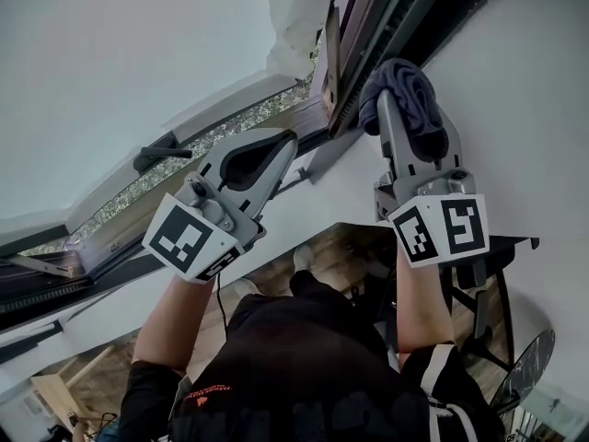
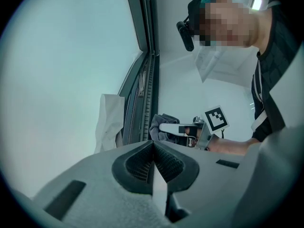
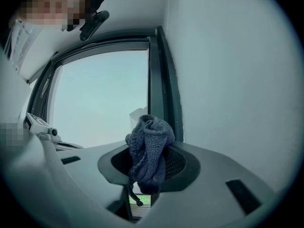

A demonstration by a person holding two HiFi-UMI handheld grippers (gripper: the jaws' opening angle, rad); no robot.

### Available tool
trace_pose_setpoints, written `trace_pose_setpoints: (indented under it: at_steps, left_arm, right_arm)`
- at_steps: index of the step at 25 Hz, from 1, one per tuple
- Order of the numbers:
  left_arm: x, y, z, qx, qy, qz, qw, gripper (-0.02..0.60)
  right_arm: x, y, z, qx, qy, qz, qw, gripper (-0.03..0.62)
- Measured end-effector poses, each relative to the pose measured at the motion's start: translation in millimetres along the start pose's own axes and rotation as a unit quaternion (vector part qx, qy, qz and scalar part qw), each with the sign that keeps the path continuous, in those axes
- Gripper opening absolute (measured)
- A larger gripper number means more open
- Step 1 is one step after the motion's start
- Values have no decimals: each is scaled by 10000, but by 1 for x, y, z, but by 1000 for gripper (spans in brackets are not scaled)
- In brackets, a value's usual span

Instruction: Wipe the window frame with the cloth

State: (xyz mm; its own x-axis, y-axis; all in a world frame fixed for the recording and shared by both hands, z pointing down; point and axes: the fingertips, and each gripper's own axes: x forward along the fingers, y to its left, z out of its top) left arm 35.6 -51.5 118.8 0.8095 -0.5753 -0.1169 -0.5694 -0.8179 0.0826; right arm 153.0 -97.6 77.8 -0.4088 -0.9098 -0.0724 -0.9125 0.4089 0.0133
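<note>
Cloth [image 1: 403,88], a dark blue-grey knitted wad, is pinched between the fingers of the right gripper [image 1: 411,122]. It is held up against the dark window frame [image 1: 361,58], right where the frame meets the white wall [image 1: 525,81]. Just beside it, a crumpled white sheet [image 1: 293,26] hangs at the frame. The left gripper [image 1: 272,145] hovers nearby, its fingers pressed together on nothing. The black window handle [image 1: 158,156] lies further to its left.

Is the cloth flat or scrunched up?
Scrunched up: the cloth bulges in a wad from the right tool, clamped between its jaws.
</note>
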Motion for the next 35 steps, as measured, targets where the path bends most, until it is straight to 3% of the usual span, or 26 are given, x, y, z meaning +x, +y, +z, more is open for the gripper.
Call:
trace_pose_setpoints:
  at_steps: [9, 12, 23, 35]
  left_arm:
    - [10, 2, -11, -127, 141, -84, 9998, 20]
    - [13, 2, -12, -95, 24, -146, 9998, 20]
    - [13, 4, -37, -323, 352, -119, 9988, 20]
    - [13, 6, -54, -380, 394, -107, 9984, 20]
  right_arm:
    - [3, -17, -4, 10, 8, -267, 9996, 110]
    - [4, -19, -11, 26, 85, -309, 9995, 110]
    - [8, -27, -44, 174, 308, -366, 9987, 110]
    - [9, -25, -71, 198, 496, -338, 9980, 110]
